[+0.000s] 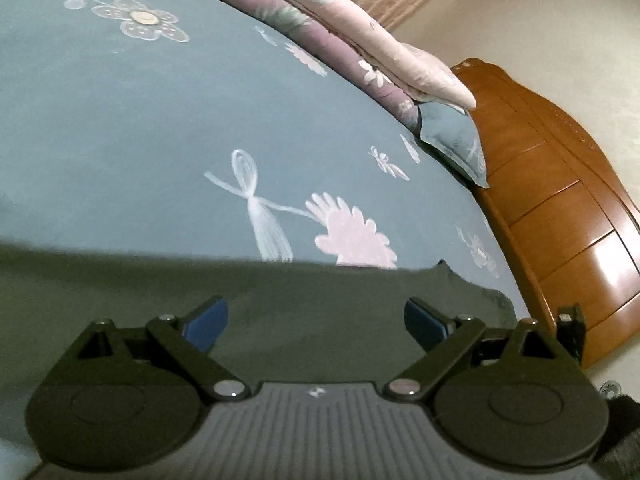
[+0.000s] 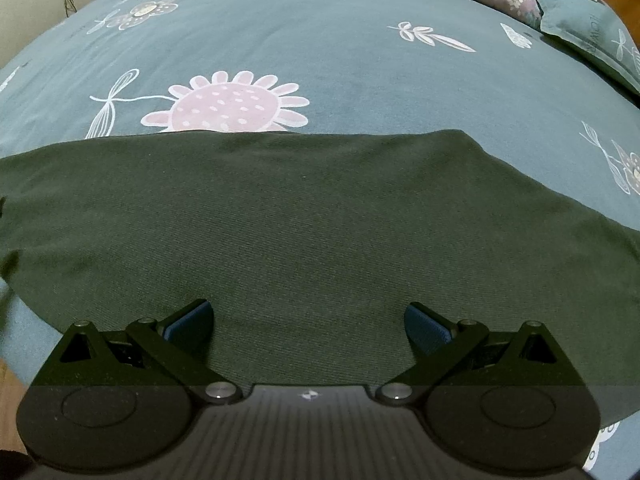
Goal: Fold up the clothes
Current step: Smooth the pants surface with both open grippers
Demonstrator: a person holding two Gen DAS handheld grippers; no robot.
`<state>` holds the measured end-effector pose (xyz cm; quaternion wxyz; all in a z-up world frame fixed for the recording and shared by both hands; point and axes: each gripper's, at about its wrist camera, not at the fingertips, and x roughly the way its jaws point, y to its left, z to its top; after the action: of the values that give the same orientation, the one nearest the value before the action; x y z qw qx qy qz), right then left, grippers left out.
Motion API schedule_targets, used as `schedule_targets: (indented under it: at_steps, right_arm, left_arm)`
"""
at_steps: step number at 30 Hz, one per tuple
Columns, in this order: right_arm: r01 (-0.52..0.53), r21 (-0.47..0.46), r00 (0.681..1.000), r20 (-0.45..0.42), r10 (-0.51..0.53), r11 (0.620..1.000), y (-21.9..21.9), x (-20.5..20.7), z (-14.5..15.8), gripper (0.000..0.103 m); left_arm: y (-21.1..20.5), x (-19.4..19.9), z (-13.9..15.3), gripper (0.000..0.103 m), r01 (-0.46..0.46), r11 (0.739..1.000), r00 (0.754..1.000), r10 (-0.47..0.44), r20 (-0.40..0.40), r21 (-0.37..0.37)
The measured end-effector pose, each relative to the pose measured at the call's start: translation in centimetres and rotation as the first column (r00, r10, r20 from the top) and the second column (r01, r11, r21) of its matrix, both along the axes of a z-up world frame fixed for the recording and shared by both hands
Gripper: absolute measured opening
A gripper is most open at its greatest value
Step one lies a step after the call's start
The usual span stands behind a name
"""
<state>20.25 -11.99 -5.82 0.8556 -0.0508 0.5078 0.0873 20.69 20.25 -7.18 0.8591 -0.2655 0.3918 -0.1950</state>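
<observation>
A dark green garment [image 2: 312,216] lies flat on the blue flowered bedsheet [image 2: 360,80], its far edge straight across the bed. My right gripper [image 2: 308,326] hovers over its near part, jaws wide open, nothing between the blue pads [image 2: 192,322]. In the left wrist view the same garment [image 1: 312,296] fills the lower part of the view. My left gripper [image 1: 316,324] is open above it, with the blue pads [image 1: 210,324] apart and holding nothing. A corner of the garment reaches toward the bed's right side.
A rolled purple and pink quilt [image 1: 360,40] lies along the far side of the bed, with a blue pillow [image 1: 456,140] at its end. A brown wooden headboard [image 1: 560,216] stands to the right. The bedsheet [image 1: 140,140] lies flat beyond the garment.
</observation>
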Motion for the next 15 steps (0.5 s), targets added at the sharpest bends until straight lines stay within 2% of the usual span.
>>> schedule_targets:
  at_steps: [2,5,9,11,15]
  right_arm:
    - [-0.002,0.001,1.000,0.000,0.002,1.000,0.0,0.0,0.0,0.103]
    - [-0.002,0.002,1.000,-0.001,0.002,1.000,-0.1,0.0,0.1,0.103]
    - [0.001,0.001,1.000,-0.001,-0.001,1.000,0.2,-0.2,0.0,0.103]
    - [0.002,0.001,1.000,0.001,-0.002,1.000,0.2,-0.2,-0.1,0.103]
    - [-0.006,0.002,1.000,0.003,0.006,1.000,0.1,-0.2,-0.3,0.103]
  left_arm:
    - [0.0,1.5,-1.0,0.095,-0.010,1.000,1.000,0.010,-0.018,0.008]
    - [0.9,2.2,-1.7,0.094,-0.036,0.997,0.999,0.038,-0.027,0.068]
    - [1.6,2.9,-0.9,0.094,-0.060,0.979,0.998,0.063,-0.009,0.195]
    - [1.6,3.1,-0.2,0.094,-0.051,0.974,0.998,0.057,-0.020,0.220]
    - [-0.5,2.7,1.4,0.095,0.091,0.995,0.996,-0.092,0.005,0.050]
